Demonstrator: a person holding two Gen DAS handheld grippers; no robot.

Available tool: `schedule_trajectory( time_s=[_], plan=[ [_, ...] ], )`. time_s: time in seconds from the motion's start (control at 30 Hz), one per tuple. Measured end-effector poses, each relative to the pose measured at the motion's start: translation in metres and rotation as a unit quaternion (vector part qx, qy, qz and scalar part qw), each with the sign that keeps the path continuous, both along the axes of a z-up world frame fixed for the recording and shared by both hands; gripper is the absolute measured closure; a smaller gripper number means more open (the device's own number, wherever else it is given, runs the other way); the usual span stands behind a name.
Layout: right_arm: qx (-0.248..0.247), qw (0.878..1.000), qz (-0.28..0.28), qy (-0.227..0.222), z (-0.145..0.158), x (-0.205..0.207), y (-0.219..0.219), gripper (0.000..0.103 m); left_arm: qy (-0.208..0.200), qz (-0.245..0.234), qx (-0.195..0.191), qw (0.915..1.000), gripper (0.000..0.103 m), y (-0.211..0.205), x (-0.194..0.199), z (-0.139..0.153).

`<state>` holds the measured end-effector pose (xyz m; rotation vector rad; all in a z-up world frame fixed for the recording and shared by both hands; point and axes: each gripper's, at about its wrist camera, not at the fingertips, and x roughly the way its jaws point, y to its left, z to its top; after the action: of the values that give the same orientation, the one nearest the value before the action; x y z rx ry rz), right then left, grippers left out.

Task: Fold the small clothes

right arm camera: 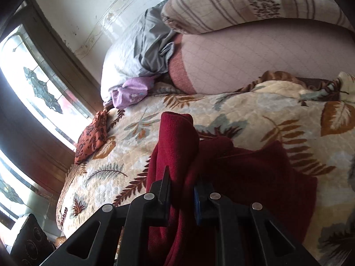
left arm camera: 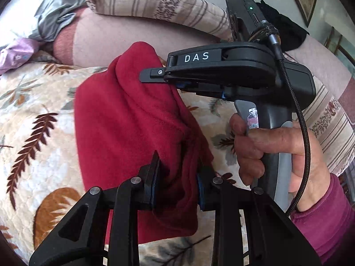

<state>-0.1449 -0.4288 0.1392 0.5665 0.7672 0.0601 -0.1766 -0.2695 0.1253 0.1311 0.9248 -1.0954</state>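
Left wrist: red garment (left arm camera: 133,115) between fingers (left arm camera: 153,177).

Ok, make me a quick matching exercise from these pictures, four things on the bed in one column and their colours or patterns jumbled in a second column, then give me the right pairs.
Things:
1. garment held in both grippers
2. bed cover
3. small crumpled cloth by the pillows
4. rolled quilt at the back

Looks:
A. beige with brown stripes
B. cream with brown leaf print
C. dark red
D. lilac with little flowers

Pairs: 1-C, 2-B, 3-D, 4-A
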Motion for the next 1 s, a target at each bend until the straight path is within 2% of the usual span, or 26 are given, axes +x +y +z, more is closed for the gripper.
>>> schedule_trajectory(
  time_s=[0.13, 0.2, 0.27, 0.33, 0.4, 0.47, 0.5, 0.53, 0.6, 0.7, 0.77, 0.8, 0.83, 0.87, 0.93, 1.0],
  plan=[
    [0.024, 0.998, -0.048, 0.018, -0.025, -0.021, -0.049, 0.088, 0.009, -0.021, 0.031, 0.9993, 0.078, -0.05, -0.01, -0.026],
    [0.031, 0.996, -0.07, 0.038, -0.045, -0.023, -0.065, 0.088, 0.03, -0.025, 0.046, 0.9982, 0.078, -0.066, -0.007, -0.04],
    [0.059, 0.992, -0.088, 0.062, -0.07, -0.024, -0.082, 0.088, 0.047, -0.029, 0.059, 0.9967, 0.078, -0.068, -0.006, -0.045],
    [0.089, 0.989, -0.099, 0.069, -0.084, -0.032, -0.091, 0.085, 0.047, -0.036, 0.061, 0.9964, 0.077, -0.061, -0.004, -0.038],
    [0.107, 0.987, -0.104, 0.061, -0.08, -0.046, -0.096, 0.077, 0.031, -0.04, 0.06, 0.9969, 0.067, -0.046, -0.002, -0.025],
    [0.093, 0.989, -0.103, 0.047, -0.064, -0.065, -0.092, 0.061, 0.008, -0.035, 0.042, 0.9984, 0.048, -0.022, -0.01, -0.009],
    [0.082, 0.991, -0.101, 0.039, -0.057, -0.075, -0.088, 0.046, -0.007, -0.026, 0.035, 0.999, 0.044, -0.012, -0.01, -0.003],
    [0.072, 0.992, -0.1, 0.028, -0.049, -0.085, -0.081, 0.038, -0.022, -0.016, 0.031, 0.9991, 0.043, -0.003, -0.01, 0.002],
    [0.065, 0.994, -0.086, 0.022, -0.04, -0.097, -0.067, 0.038, -0.04, -0.002, 0.034, 0.9986, 0.043, 0.007, -0.011, 0.007],
    [0.063, 0.995, -0.065, 0.038, -0.042, -0.1, -0.042, 0.036, -0.03, 0.024, 0.037, 0.9986, 0.043, 0.015, 0.003, 0.003],
    [0.057, 0.994, -0.059, 0.07, -0.057, -0.094, -0.028, 0.036, -0.021, 0.043, 0.048, 0.9977, 0.043, 0.021, 0.008, 0.0],
    [0.047, 0.994, -0.05, 0.086, -0.065, -0.089, -0.021, 0.041, -0.022, 0.051, 0.053, 0.9971, 0.043, 0.024, 0.008, 0.0],
    [0.023, 0.993, -0.041, 0.104, -0.073, -0.084, -0.014, 0.07, -0.025, 0.056, 0.057, 0.9965, 0.043, 0.027, 0.005, -0.001],
    [-0.004, 0.993, -0.035, 0.11, -0.074, -0.081, -0.008, 0.078, -0.029, 0.061, 0.064, 0.9957, 0.043, 0.029, 0.004, -0.003],
    [-0.071, 0.992, -0.037, 0.095, -0.064, -0.084, -0.001, 0.081, -0.041, 0.069, 0.07, 0.9944, 0.043, 0.032, 0.003, -0.007],
    [-0.108, 0.989, -0.054, 0.081, -0.056, -0.086, -0.001, 0.081, -0.046, 0.073, 0.085, 0.9926, 0.043, 0.026, 0.003, -0.019]
  ],
)
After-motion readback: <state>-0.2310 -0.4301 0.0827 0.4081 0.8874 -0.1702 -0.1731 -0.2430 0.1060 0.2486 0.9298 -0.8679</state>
